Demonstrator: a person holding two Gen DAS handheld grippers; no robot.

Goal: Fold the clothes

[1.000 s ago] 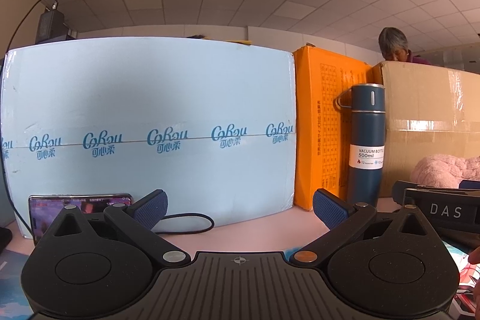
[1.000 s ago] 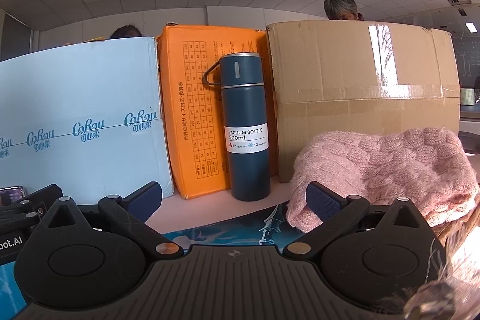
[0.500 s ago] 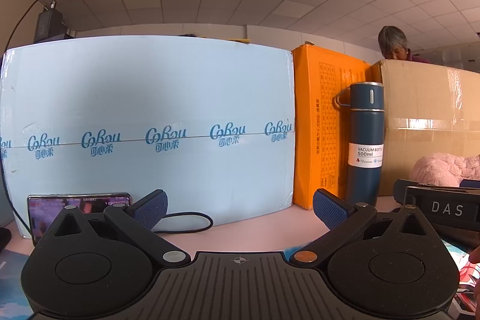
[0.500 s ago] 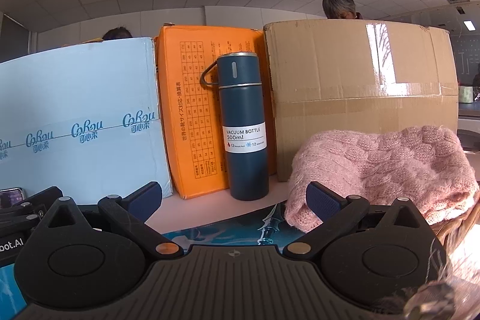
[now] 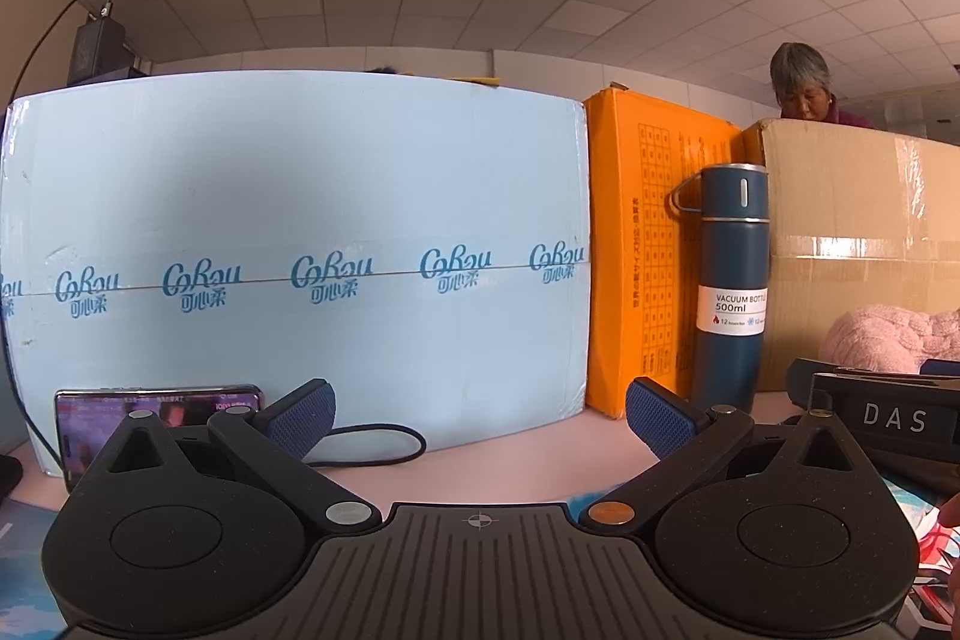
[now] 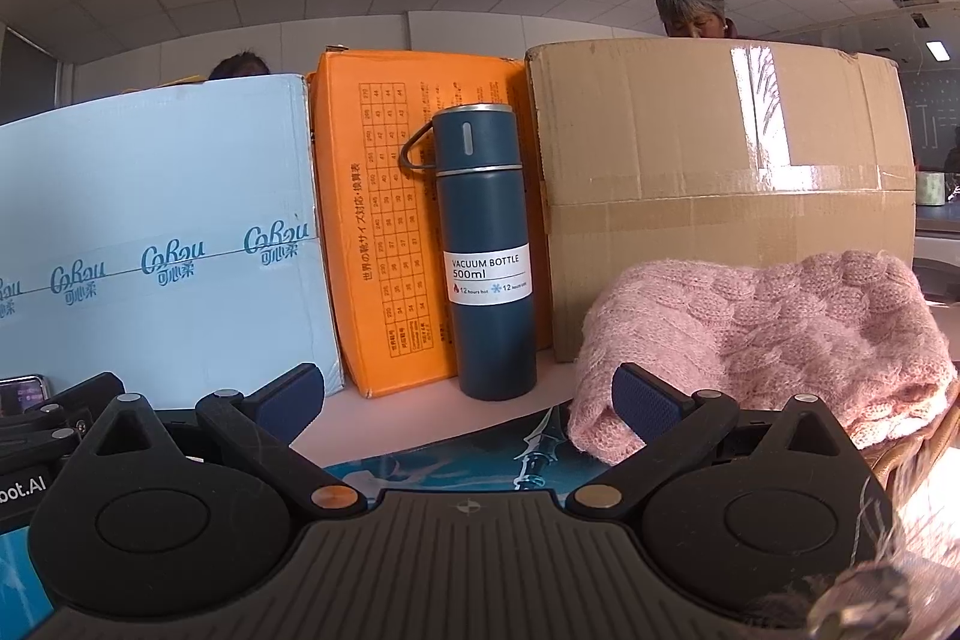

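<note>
A pink knitted sweater (image 6: 774,340) lies bunched in a heap on the right of the table, over a wicker basket rim (image 6: 912,448). It also shows at the far right of the left wrist view (image 5: 888,337). My right gripper (image 6: 468,400) is open and empty, low over the table, its right finger just in front of the sweater's left edge. My left gripper (image 5: 477,415) is open and empty, facing a light blue box. The right gripper's body (image 5: 882,418) shows at the right of the left wrist view.
A light blue box (image 5: 288,268), an orange box (image 6: 384,232) and a brown carton (image 6: 720,196) stand in a row along the back. A dark blue vacuum bottle (image 6: 489,256) stands before them. A phone (image 5: 156,418) with a cable leans on the blue box. People sit behind.
Both views shift very slightly; the right gripper has crept a little toward the boxes and sweater. Both grippers stay open and empty.
</note>
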